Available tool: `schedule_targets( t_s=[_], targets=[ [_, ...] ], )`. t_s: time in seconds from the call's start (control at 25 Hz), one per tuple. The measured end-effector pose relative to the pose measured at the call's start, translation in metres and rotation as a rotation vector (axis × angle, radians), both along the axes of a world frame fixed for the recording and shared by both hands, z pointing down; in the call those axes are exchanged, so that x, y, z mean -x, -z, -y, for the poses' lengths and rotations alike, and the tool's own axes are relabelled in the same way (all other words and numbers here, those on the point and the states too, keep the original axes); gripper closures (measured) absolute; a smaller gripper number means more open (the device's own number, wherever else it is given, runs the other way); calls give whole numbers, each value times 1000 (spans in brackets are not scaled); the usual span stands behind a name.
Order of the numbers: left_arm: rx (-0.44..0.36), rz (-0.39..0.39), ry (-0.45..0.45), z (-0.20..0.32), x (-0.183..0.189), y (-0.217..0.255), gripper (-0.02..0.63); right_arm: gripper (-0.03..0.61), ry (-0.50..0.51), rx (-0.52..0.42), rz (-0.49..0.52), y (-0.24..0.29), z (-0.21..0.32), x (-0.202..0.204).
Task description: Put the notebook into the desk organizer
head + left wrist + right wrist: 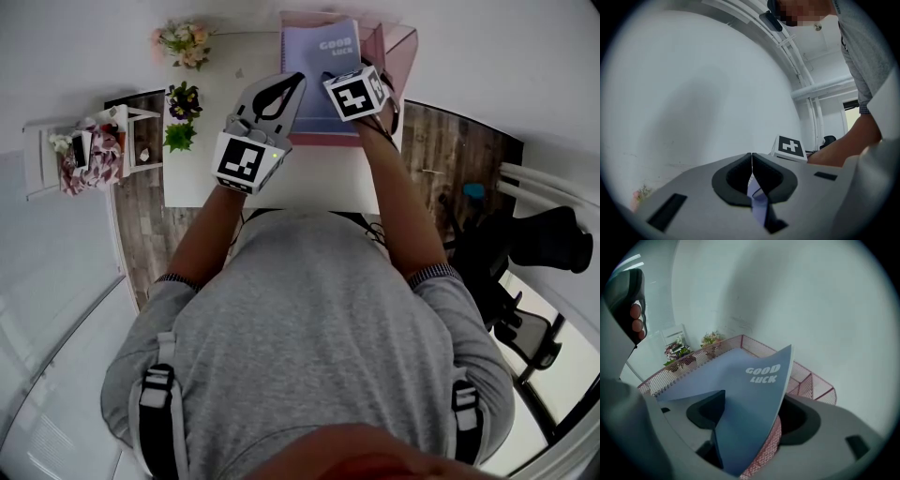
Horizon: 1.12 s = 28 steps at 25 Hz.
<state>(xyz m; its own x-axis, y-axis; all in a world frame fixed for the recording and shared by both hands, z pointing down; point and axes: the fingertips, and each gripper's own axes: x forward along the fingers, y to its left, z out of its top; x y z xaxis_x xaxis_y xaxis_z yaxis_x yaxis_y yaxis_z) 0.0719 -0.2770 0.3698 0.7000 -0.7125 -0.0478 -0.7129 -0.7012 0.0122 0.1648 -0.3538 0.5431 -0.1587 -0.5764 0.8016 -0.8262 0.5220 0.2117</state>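
A lavender spiral notebook (323, 66) printed "GOOD LUCK" stands tilted in the pink mesh desk organizer (397, 45) at the back of the white desk. My left gripper (292, 82) reaches its left edge; in the left gripper view (751, 161) the jaws meet, with a sliver of the notebook (757, 200) pinched between them. My right gripper (339, 81) is at the notebook's right side. In the right gripper view (754, 416) the jaws stand wide apart, the notebook's cover (740, 390) runs between them, and pink mesh (808, 380) shows beside and behind it.
A flower bunch (187, 41) and a potted plant (183, 105) sit at the desk's (309, 178) left end. A small white shelf (84, 150) stands on the floor at the left, an office chair (539, 239) at the right.
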Motion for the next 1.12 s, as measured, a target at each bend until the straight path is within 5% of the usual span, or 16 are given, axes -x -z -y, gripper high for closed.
schedule_targets(
  t_s=[0.8,1.12],
  targets=[
    [24,-2,4,0,7,-9,592,140,5,-77,-114,1,5,-8],
    [32,26,36,4,8,-10,592,183,62,-136,107,42,-2,1]
  ],
)
